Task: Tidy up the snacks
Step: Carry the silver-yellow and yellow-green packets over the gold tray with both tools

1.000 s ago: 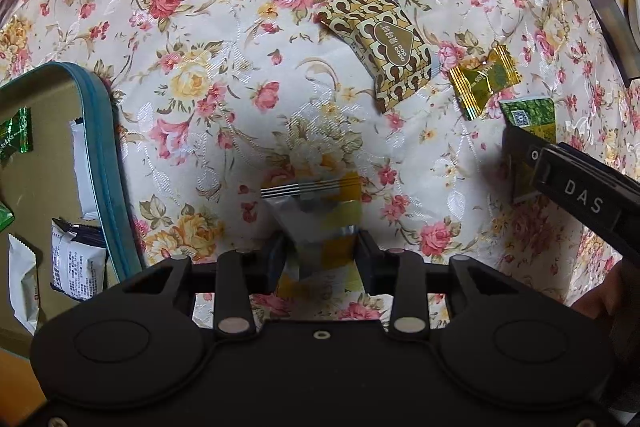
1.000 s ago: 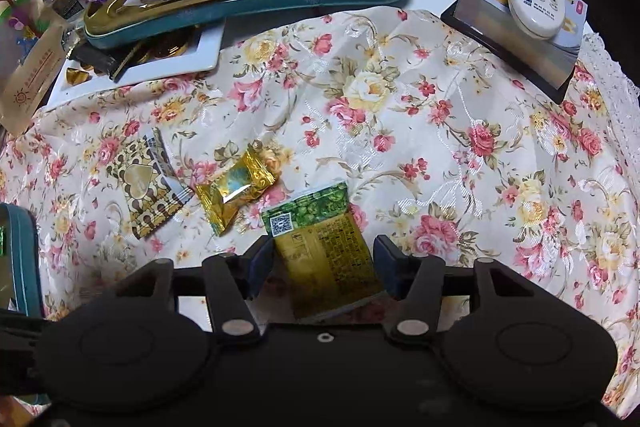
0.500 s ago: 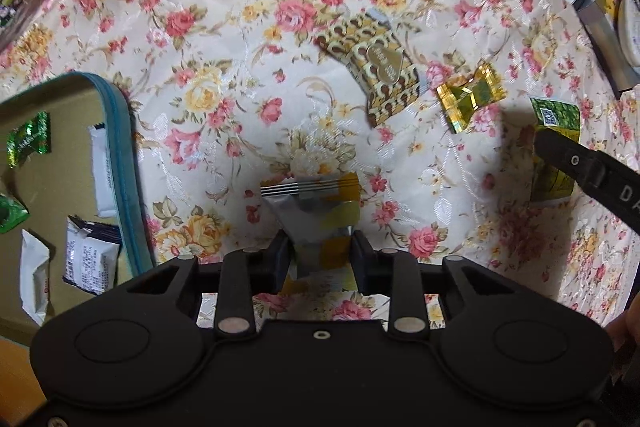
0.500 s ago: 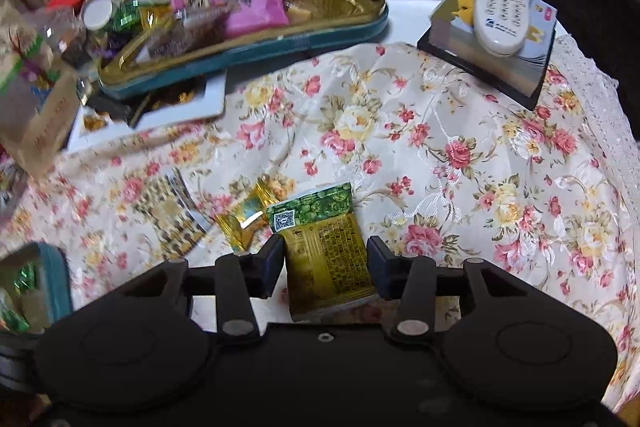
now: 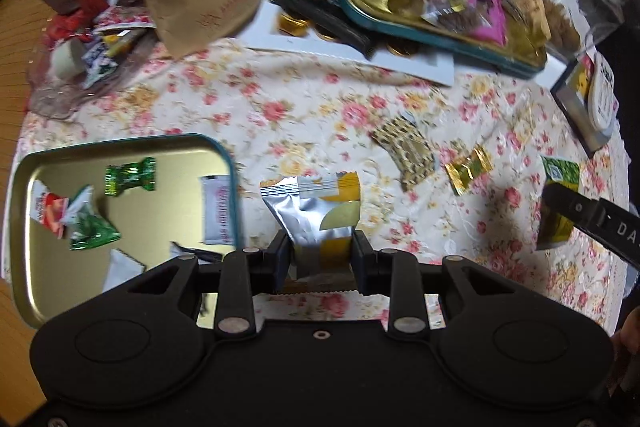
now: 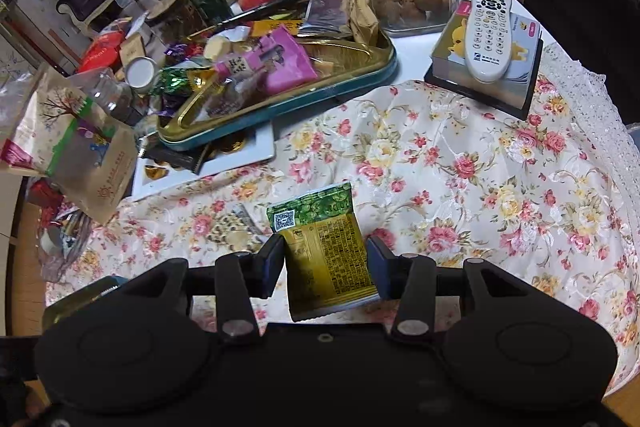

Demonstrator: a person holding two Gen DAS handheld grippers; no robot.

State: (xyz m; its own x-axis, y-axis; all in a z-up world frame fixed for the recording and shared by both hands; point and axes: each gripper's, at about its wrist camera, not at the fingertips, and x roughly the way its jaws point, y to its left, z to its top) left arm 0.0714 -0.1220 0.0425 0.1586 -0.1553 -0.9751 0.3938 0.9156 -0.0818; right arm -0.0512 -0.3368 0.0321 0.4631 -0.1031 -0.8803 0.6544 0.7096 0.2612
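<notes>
**Two snacks in hand, two more loose, tray partly filled**

The floral surface [image 5: 320, 107] carries the job, and most of it is not yet sorted. At nine o'clock in the left wrist view lies the gold tray [image 5: 24, 227] with a teal rim, holding roughly six wrapped pieces: judged from that, the collecting is under way but far from finished. A second, heaped tray [image 6: 360, 75] sits at twelve o'clock in the right view; whether its contents count as done I cannot tell.

The left gripper [image 5: 320, 255] has its jaws clamped on a silver-and-yellow packet [image 5: 316, 211], held above the cloth just beside the gold tray's right rim, so it looks about to be dropped in. The right gripper [image 6: 326, 263] has its jaws pressed against a green-and-gold packet [image 6: 324, 247], lifted off the cloth.

Left on the cloth, at about two o'clock from the left gripper: a brown patterned packet [image 5: 406, 147] and, smaller, a gold candy [image 5: 468, 167].
</notes>
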